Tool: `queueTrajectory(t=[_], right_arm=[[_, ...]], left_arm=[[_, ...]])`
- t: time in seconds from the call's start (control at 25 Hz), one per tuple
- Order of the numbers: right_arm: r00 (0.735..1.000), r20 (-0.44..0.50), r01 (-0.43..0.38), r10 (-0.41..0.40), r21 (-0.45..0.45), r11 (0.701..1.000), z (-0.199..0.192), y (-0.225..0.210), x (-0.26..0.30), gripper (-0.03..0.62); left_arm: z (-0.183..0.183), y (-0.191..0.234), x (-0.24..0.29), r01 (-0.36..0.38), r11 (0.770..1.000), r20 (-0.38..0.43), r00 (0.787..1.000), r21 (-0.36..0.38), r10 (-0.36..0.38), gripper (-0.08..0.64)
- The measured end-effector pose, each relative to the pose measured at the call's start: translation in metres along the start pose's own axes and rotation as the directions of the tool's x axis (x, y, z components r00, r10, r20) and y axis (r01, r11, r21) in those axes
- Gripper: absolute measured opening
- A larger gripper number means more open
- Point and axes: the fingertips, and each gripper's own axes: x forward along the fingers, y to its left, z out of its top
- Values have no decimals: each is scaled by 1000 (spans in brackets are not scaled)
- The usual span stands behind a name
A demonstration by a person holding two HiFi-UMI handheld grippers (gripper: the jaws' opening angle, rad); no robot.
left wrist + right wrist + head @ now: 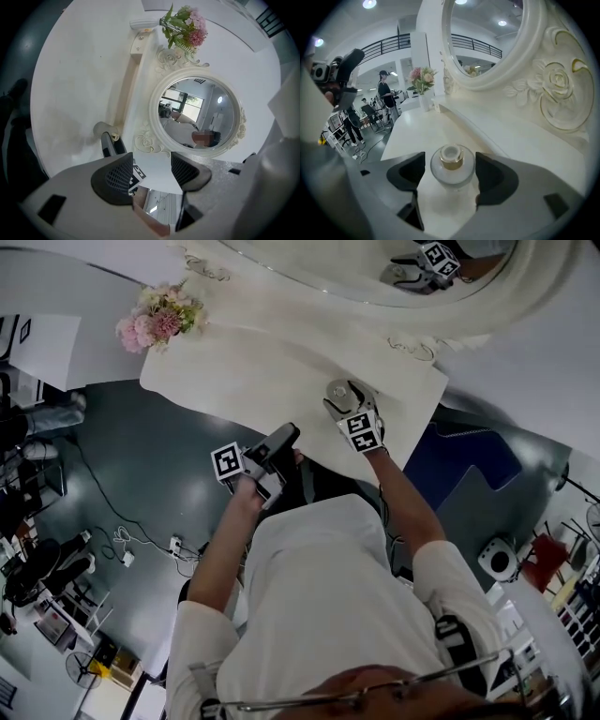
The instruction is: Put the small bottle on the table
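**Small bottle between the right jaws, over the worktop**

The right hand-held gripper (342, 395) hangs over the white worktop (253, 381), its jaws drawn in narrowly on the small bottle (451, 164). Ahead of it the top runs bare as far as the flowers (423, 77). To its left the edge drops to the floor (141, 474), and close on its right rises the carved mirror frame (553, 93). The bottle is round, frosted glass with a gold collar and a pale top. The left hand-held gripper (152, 171), jaws wide apart and empty, sits off the near edge.
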Motion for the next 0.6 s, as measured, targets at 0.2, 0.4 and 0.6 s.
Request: queueTrajectory(t=[0.2,0.4,0.6], right_arm=[[996,86,-29,28,10,1000,37,14,-47,327],[985,170,-30,26,22,999,67,22,-94,289],[985,172,5,-15,57,998,81,36,-131,224]], left_arm=[[-11,-10,6,24,1000,-16,1000,7,-24,255],[-28,-19,16,26,997,-78,997,68,-20,252],[-37,-35,13,40,996,-137,990,85,-28,225]])
